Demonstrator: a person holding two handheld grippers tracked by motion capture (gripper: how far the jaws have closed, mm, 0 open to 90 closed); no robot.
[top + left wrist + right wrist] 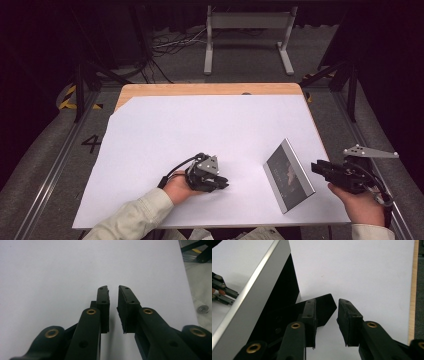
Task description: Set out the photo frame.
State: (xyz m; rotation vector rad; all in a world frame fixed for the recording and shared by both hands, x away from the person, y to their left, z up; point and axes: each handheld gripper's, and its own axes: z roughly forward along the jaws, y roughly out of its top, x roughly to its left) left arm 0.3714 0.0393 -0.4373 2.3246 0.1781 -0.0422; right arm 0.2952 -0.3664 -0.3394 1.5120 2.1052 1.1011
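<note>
A silver picture frame with a dark front stands tilted on the white sheet at the right. In the right gripper view I see its silver edge and its black back, from which a black stand flap sticks out. My right gripper is just right of the frame, behind it. It is open, and the flap's tip reaches into the gap between the jaws. My left gripper rests low over the sheet near the front middle, a hand's width left of the frame. Its jaws stand a narrow gap apart with nothing between them.
The sheet covers a wooden table whose right edge runs close to my right gripper. A grey metal stand and cables lie on the floor beyond the table. Bare white sheet spreads across the middle and back.
</note>
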